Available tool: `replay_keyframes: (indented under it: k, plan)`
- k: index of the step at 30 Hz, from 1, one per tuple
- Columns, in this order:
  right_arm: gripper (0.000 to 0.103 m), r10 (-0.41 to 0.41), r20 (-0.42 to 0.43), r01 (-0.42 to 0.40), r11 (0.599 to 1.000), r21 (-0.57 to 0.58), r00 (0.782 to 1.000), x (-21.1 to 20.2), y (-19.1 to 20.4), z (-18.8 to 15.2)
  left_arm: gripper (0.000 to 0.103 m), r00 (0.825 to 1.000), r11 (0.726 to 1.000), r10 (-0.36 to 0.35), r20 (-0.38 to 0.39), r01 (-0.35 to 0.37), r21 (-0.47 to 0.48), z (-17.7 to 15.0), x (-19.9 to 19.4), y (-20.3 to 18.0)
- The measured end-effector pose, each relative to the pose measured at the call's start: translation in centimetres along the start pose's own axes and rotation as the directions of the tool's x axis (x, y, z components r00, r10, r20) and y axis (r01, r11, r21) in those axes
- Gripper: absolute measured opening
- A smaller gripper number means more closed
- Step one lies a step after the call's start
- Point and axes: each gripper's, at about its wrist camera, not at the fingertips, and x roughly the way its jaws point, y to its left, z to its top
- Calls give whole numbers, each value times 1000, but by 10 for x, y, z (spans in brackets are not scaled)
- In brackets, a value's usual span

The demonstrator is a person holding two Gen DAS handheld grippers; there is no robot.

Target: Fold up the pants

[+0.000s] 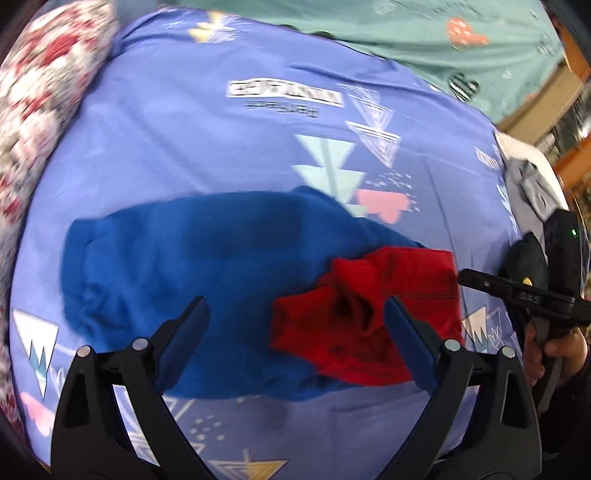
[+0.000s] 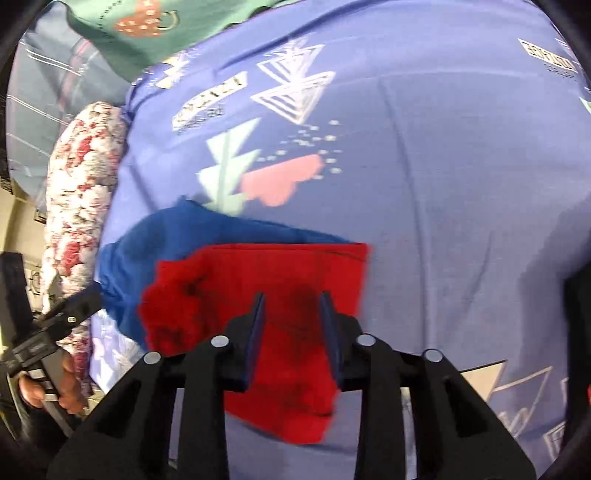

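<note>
Hovering above the bed, left gripper [image 1: 297, 314] has its jaws spread wide with nothing between them; blue pads [image 1: 404, 332] face inward. Below and ahead of those jaws lie the pants [image 1: 177, 273], a blue garment with a red section [image 1: 369, 317] bunched and wrinkled at one end. Blue part runs from between the jaws out past the left finger; red part sits in front of and partly behind the right finger. Contact between that finger and the cloth cannot be told, frames are blurred. Right gripper [image 2: 291, 308] has its jaws parted only a narrow gap, not clamped on anything visible, hanging over the red section [image 2: 266, 280], which fills the space straight ahead of and under both fingers. Blue part [image 2: 147, 240] extends beyond the left finger and a bit further ahead. Everything rests on a periwinkle bedsheet [image 1: 184, 140] printed with triangles, tree shapes and pink blobs. Floral pillow [image 1: 40, 85] lies far off to the left of the left jaws; teal patterned cloth [image 1: 424, 33] is far ahead. Person's hand [image 2: 66, 384] holding the other gripper's handle shows at lower left in the right wrist view.
</note>
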Motion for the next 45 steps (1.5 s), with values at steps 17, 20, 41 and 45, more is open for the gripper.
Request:
replay_keyframes:
  k: [17, 20, 41, 45]
  plan:
    - [31, -69, -64, 60, 988, -141, 996, -6, -5, -40, 97, 986, 995, 52, -160, -65, -78, -6, 74, 10]
    - [56, -77, -83, 68, 992, -103, 994, -7, -19, -62, 97, 986, 994, 45, -162, -60, -91, -8, 75, 12]
    - [14, -61, -160, 55, 997, -46, 985, 1, -25, -78, 99, 983, 997, 50, -175, -58, -41, -16, 83, -6]
    - [24, -47, -165, 36, 997, -70, 985, -7, -20, -67, 98, 986, 997, 32, -161, -43, -66, -17, 73, 1]
